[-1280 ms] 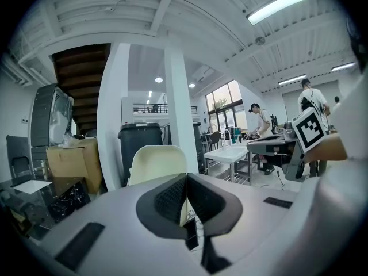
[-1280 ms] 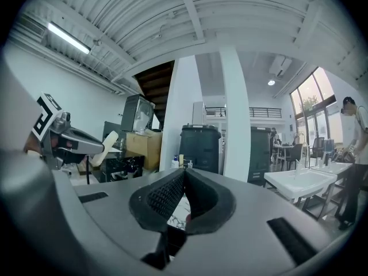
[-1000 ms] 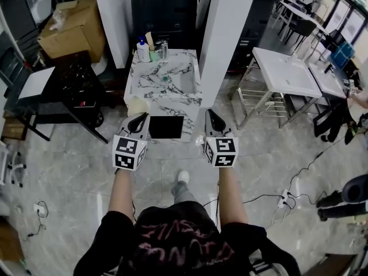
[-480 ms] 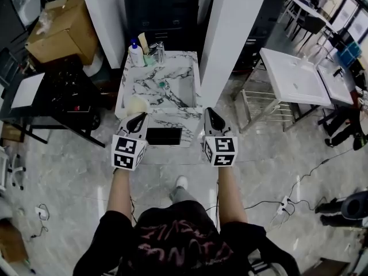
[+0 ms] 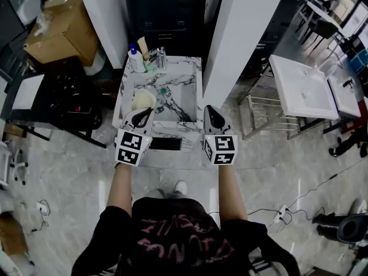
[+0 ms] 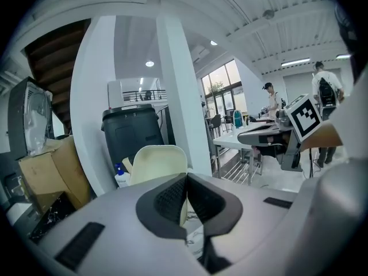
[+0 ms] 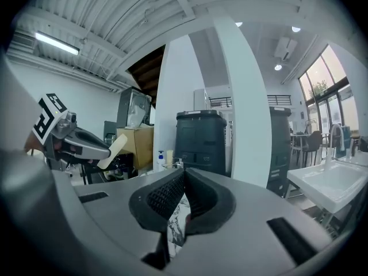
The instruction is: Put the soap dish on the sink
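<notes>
A cream soap dish sticks up from my left gripper, which is shut on its lower edge. In the head view it hangs over the front left part of the marble sink, near the basin's left rim. The left gripper view shows the soap dish upright between the shut jaws of the left gripper. My right gripper hovers over the sink's front right edge, shut and empty. Seen from the right gripper, the soap dish pokes out of the left gripper at the left.
A pump bottle and a faucet stand at the sink's back edge. A white pillar rises right of the sink and a dark bin stands behind it. A black table and cardboard box are left; a white basin on a rack is right.
Both grippers and the person have moved forward to the sink. The soap dish, held all along by the left gripper, went from in front of the sink to over its front left part.
</notes>
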### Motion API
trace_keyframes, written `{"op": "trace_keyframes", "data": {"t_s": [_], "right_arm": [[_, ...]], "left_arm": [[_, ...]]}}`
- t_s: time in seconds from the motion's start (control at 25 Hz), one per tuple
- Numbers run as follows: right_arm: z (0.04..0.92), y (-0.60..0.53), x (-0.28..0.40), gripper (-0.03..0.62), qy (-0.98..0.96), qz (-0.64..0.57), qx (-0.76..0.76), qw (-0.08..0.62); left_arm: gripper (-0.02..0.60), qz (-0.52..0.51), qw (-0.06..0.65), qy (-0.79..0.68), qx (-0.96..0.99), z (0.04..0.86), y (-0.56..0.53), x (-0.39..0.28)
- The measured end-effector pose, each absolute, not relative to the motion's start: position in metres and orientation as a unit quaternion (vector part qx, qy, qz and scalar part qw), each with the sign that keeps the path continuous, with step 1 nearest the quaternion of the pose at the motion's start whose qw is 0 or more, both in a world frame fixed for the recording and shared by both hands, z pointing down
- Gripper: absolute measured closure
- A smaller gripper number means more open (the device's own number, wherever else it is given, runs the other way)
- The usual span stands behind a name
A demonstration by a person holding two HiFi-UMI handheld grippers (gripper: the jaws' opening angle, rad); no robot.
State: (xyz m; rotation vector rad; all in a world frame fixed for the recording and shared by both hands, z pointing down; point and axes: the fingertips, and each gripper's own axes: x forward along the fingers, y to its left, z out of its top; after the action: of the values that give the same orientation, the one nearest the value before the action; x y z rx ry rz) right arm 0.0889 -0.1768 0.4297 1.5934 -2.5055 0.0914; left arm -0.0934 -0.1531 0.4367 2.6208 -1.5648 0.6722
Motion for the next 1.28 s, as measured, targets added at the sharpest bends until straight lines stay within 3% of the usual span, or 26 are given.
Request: {"op": "trace_keyframes", "data": {"t_s": [1.28], "right_arm": [[0.485, -0.409, 0.088, 0.582, -0.802, 0.059, 0.582, 0.118]], "left_arm": [[0.563, 0.295, 0.019, -0.369, 0.881, 0.529, -0.408, -0.06]]}}
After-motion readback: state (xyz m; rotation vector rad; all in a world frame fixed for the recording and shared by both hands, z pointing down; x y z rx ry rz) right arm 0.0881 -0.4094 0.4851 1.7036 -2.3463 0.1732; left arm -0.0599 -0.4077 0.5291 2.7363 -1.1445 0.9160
